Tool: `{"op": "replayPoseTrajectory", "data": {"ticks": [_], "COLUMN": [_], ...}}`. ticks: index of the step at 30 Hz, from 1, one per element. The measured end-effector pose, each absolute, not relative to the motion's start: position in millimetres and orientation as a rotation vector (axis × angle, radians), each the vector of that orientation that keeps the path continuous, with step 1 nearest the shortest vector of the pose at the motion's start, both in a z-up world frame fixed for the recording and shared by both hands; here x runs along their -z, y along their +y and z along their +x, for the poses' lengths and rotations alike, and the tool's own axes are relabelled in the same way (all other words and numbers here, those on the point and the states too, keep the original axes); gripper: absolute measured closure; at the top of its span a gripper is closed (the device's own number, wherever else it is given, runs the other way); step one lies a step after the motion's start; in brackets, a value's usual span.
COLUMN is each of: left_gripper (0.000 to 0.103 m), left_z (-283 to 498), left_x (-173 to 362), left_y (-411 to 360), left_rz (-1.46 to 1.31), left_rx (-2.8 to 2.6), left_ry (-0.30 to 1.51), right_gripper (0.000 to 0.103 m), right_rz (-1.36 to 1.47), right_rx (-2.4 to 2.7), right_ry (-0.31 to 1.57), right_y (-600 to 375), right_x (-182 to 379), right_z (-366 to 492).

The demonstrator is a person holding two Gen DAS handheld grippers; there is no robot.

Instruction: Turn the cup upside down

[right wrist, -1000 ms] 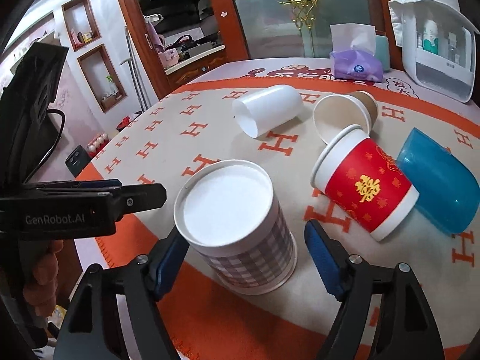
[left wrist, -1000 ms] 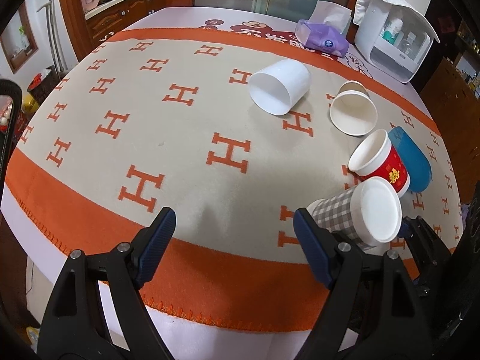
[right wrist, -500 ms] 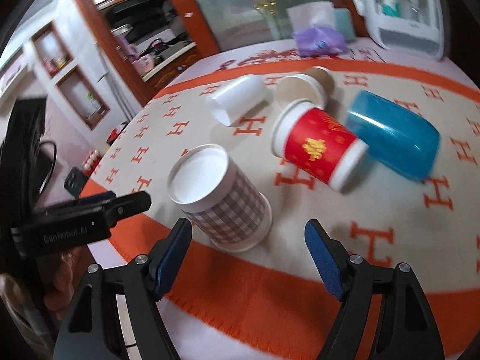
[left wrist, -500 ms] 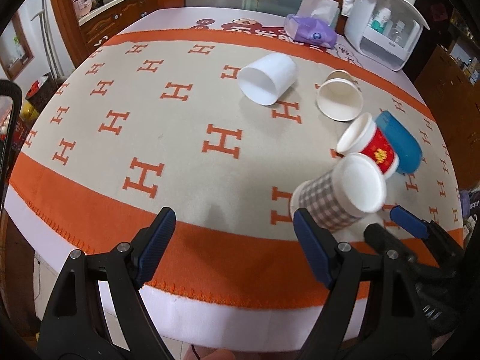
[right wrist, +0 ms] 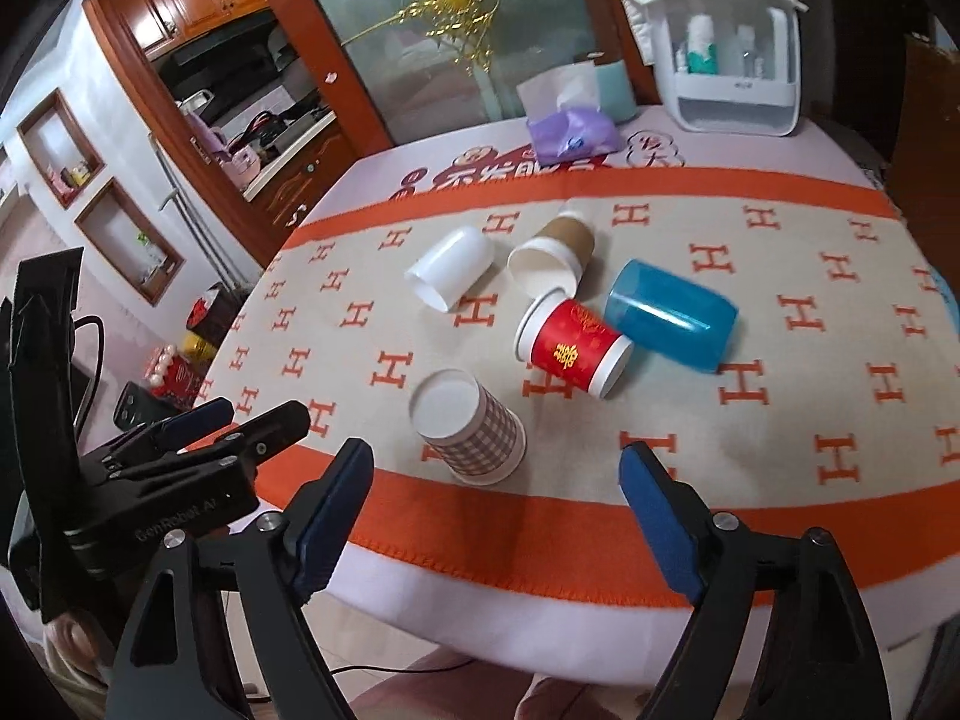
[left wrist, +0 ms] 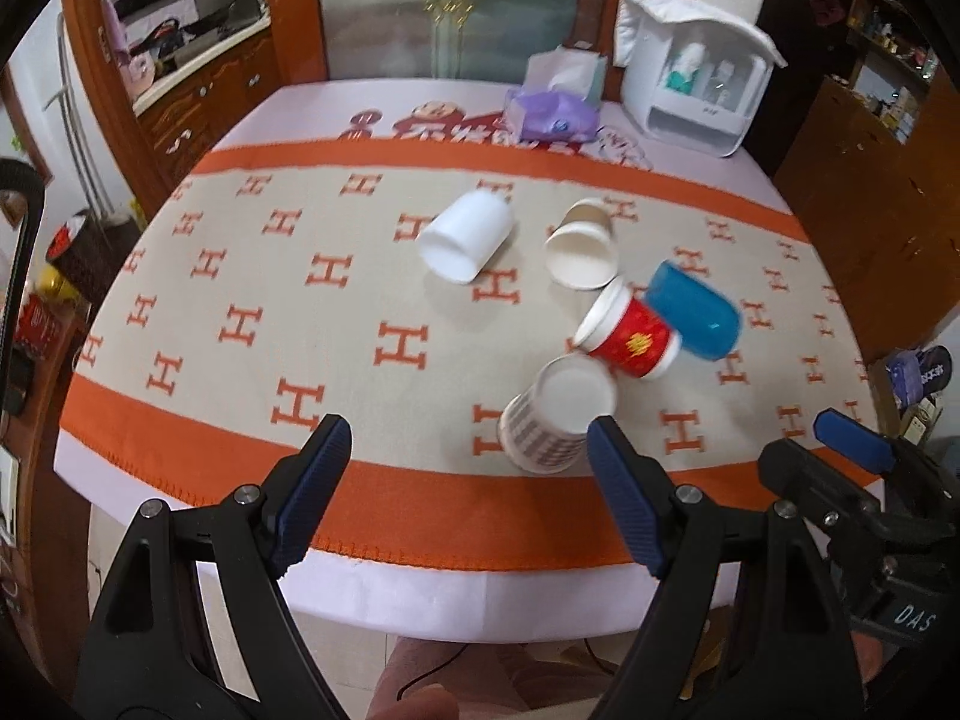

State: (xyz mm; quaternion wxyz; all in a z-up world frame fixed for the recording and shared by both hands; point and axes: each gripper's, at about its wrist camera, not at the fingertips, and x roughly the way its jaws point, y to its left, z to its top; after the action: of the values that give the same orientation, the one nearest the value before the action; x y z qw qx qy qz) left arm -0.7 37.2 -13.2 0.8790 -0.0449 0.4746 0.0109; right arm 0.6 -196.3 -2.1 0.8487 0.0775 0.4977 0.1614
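Now — inverted checked paper cup [right wrist: 471, 429]

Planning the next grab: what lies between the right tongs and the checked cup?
Only bare orange-and-white tablecloth, as the right wrist view shows; the open right tongs stand short of the upside-down checked cup.

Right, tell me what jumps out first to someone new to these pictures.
A cluster of cups on the orange-and-beige cloth: the checked cup stands upside down near the front edge, while the red cup, blue cup, white cup and brown cup lie tipped over behind it. Both grippers' blue-padded fingers frame the view, open and empty.
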Motion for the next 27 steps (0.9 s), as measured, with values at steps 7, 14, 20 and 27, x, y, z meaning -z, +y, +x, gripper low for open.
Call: {"op": "replayPoseTrajectory", "data": {"ticks": [7, 14, 20, 27], "left_gripper": [0.024, 0.024, 0.024, 0.024], "left_z": [-13.9, -23.3, -23.3, -22.8], "left_x": [-26.3, -39.9, -41.5, -39.1], "left_y": [15.0, -0.3, -1.1, 0.1], "left_rz": [-0.082, -0.051, -0.051, -0.058], "left_rx": [0.016, 0.025, 0.021, 0.017], "left_ry": [0.940, 0.924, 0.923, 0.933], "right_gripper": [0.015, 0.013, 0.012, 0.012], "right_rz": [0.167, 0.170, 0.164, 0.164], "right_rx": [-0.269, -0.208, -0.193, -0.192], "right_ry": [1.015, 0.971, 0.948, 0.950], "right_y": [-203.4, -212.1, -210.7, -210.5], "right_x": [-46.8, -71.5, -78.3, -79.7], "right_z": [-16.6, -33.2, -39.8, -42.6]}}
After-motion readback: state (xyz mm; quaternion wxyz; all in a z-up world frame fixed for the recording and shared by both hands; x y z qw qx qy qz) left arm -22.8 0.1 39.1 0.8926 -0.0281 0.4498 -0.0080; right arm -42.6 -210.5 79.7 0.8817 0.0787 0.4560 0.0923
